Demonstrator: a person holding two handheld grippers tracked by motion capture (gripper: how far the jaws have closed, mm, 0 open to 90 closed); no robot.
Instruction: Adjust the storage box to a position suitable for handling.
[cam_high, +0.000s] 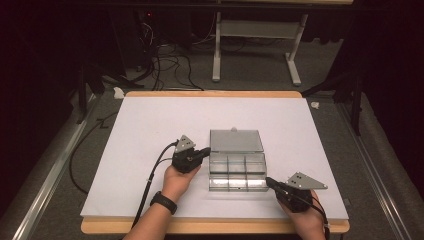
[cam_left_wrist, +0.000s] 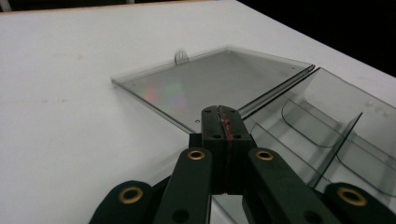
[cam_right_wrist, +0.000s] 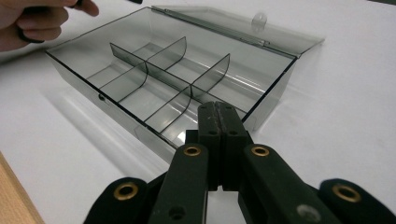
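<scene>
A clear smoky plastic compartment box (cam_high: 237, 172) lies open in the middle of the white table, its lid (cam_high: 235, 141) folded flat on the far side. Dividers split the box (cam_right_wrist: 154, 74) into several empty compartments. My left gripper (cam_high: 205, 152) is shut with nothing in it, at the box's left edge near the hinge (cam_left_wrist: 275, 91); its tip (cam_left_wrist: 219, 111) sits over the lid's near corner. My right gripper (cam_high: 268, 181) is also shut and empty, its tip (cam_right_wrist: 217, 107) at the box's front right corner. The lid (cam_left_wrist: 210, 84) has a small hang tab (cam_left_wrist: 180, 57).
The white tabletop (cam_high: 160, 120) has free room all round the box. Its wooden edge (cam_high: 200, 227) runs along the near side. Beyond the far edge stand a grey table frame (cam_high: 255, 45) and cables (cam_high: 170, 60) on the floor.
</scene>
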